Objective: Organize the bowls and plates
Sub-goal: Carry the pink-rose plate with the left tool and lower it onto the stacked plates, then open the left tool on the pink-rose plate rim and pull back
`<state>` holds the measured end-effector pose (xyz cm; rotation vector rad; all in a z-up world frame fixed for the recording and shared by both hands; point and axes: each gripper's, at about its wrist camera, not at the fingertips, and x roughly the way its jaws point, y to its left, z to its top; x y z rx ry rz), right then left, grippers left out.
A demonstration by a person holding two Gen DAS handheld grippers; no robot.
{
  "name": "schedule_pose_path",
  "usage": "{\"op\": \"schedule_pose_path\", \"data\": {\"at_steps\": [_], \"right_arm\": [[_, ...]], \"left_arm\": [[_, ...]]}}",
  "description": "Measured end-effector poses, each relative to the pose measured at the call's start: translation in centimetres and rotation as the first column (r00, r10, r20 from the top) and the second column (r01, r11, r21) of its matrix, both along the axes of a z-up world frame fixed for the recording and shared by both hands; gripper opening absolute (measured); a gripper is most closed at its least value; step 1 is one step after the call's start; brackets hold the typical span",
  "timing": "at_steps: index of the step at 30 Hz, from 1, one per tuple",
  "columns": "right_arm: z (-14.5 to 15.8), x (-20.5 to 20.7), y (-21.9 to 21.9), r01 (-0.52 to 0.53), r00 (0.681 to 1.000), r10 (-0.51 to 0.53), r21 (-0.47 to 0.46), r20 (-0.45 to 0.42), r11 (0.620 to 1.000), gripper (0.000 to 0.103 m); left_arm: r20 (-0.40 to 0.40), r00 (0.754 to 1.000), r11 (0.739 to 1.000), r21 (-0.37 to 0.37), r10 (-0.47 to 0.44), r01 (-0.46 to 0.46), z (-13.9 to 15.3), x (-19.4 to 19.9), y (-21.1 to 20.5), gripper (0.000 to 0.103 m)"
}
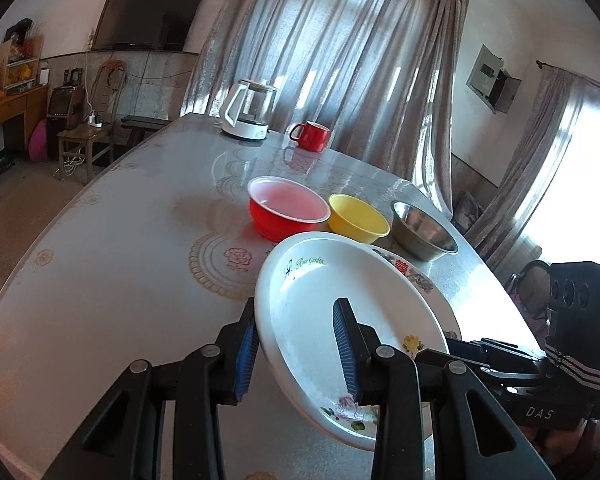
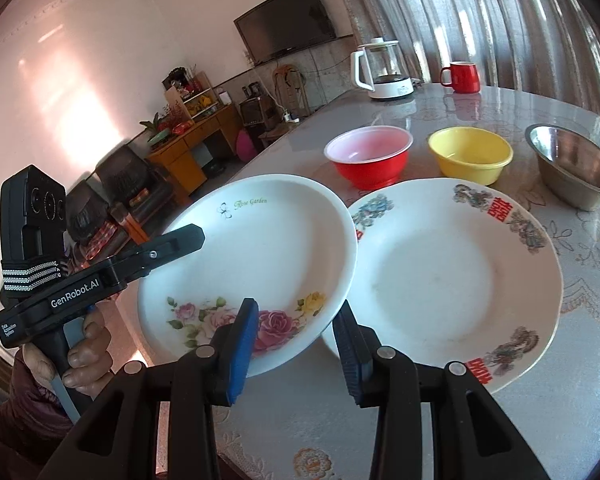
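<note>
Rose plate (image 2: 252,256), tilted above the counter (image 1: 112,280): your left tongs (image 1: 296,350) and right tongs (image 2: 296,346) both pinch its rim; uneven pull could slip it onto the second plate (image 2: 452,276).

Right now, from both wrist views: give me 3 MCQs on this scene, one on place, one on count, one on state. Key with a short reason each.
1. Where does the red mug stand?
A. beside the kettle at the table's far end
B. inside the yellow bowl
C. on the dragon plate

2. How many bowls stand in the row behind the plates?
A. two
B. three
C. five

3. What state is the rose plate in?
A. lying flat under the other plate
B. upside down on the table
C. lifted and tilted, both grippers clamped on its rim

Key: 1 A, the mug sits next to the kettle. 2 B, red bowl, yellow bowl and steel bowl. 3 C, the left gripper and right gripper each straddle its edge, and it overlaps the dragon plate.
</note>
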<state>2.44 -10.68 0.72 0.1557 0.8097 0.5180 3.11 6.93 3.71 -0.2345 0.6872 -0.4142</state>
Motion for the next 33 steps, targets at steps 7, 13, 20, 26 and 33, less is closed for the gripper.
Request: {"op": "schedule_pose_path", "data": {"at_steps": [7,13,20,26,33], "right_arm": [[0.6,0.4,-4.3,0.127,0.992,-0.127,-0.005,0.006,0.992,0.038],[0.4,0.9,-7.2,0.216,0.976,-0.216,-0.023,-0.016,0.976,0.038],[-0.3,2.1,-8.5,0.263,0.963,-0.265,-0.041,-0.054,0.964,0.038],[-0.9,2.6,-8.6,0.273,0.959,-0.276,-0.05,-0.068,0.961,0.039],[-0.9,2.7,-8.5,0.284,0.956,-0.288,-0.08,-0.047,0.955,0.04]], "left_arm": [[-0.046,0.995,0.996,0.007,-0.083,0.083,-0.7,2.8,-5.0,0.035],[-0.088,0.986,0.987,0.059,-0.142,0.147,-1.8,4.2,-8.6,0.035],[-0.13,0.979,0.98,0.102,-0.159,0.173,-2.6,5.1,-10.2,0.04],[-0.167,0.974,0.979,0.11,-0.153,0.172,-3.6,5.4,-10.4,0.043],[-0.157,0.976,0.978,0.115,-0.153,0.172,-3.5,5.1,-10.4,0.046]]}}
